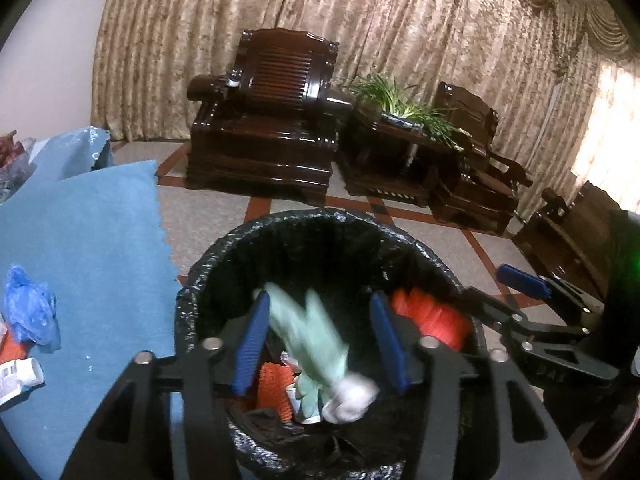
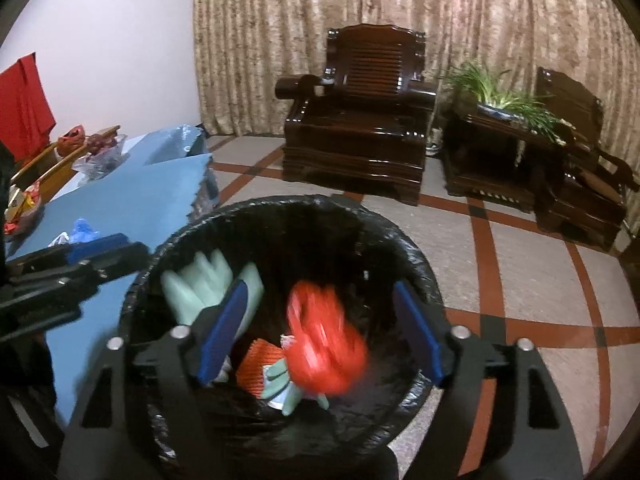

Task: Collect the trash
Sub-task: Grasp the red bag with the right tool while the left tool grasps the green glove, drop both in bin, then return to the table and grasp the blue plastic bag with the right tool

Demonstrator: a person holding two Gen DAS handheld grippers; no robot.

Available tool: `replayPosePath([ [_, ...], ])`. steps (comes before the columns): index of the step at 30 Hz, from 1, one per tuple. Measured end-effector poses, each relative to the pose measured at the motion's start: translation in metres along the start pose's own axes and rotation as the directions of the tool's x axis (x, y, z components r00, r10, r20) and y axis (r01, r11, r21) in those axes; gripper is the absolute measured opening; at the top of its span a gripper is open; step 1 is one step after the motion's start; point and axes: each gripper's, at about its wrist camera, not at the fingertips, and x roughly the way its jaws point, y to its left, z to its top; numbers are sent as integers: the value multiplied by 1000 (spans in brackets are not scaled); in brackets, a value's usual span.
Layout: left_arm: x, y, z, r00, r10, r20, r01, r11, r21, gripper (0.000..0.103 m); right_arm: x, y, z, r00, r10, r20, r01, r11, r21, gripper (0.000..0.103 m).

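Both tongs hang right over the black-lined trash bin (image 1: 224,256), which sits on the tiled floor just beside the desk (image 1: 100,240) with the blue cloth on it.

The left tongs (image 1: 318,340) are spread wide with nothing pinched. A mint green glove (image 1: 308,336) shows between the blue pads (image 1: 252,344), blurred, touching neither of them, over the bin's opening with a whitish wad at its lower end. In the right wrist view the same glove (image 2: 200,284) sits against the left inner wall of the bin.

The right tongs (image 2: 320,336) are spread wide too. A red mesh bundle (image 2: 324,344) sits between the fingers, blurry, not gripped by either pad, also over the open bin. From the left wrist view that red bundle (image 1: 432,316) shows at the bin's right side, near the other tongs (image 1: 524,280).

Down at the bottom of the bin there's more stuff: an orange netted piece (image 2: 256,368) and another pale green glove (image 2: 280,384), partly buried.

Still on the desk: a crumpled blue plastic bag (image 1: 30,308) and a white tube-like container (image 1: 24,376) at the left edge, plus more clutter further back that's too small to make out.

Behind it all stands a dark wooden armchair (image 2: 356,120) and a potted plant (image 2: 504,96) on a low side stand in front of gold curtains (image 2: 480,12).
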Motion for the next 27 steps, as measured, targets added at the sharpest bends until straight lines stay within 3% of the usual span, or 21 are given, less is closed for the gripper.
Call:
replayPosePath([
  [1, -2, 3, -2, 1000, 9, 2, -9, 1000, -2, 58, -6, -3, 0, 997, -64, 45, 62, 997, 41, 89],
  [2, -3, 6, -2, 1000, 22, 3, -22, 1000, -4, 62, 1, -3, -1, 1000, -20, 6, 20, 1000, 14, 90],
  [6, -21, 25, -8, 992, 122, 29, -121, 992, -22, 81, 2, -8, -5, 1000, -4, 4, 4, 999, 32, 96],
  [14, -67, 73, -26, 955, 289, 65, -285, 956, -66, 87, 4, 20, 1, 992, 123, 24, -123, 992, -7, 96],
  [23, -126, 147, -51, 864, 498, 78, -484, 863, -144, 87, 13, 107, 19, 956, 291, 19, -287, 949, -128, 96],
  [27, -140, 174, -64, 836, 546, 57, -529, 829, -183, 86, 18, 155, 23, 942, 336, 6, -330, 928, -173, 96],
])
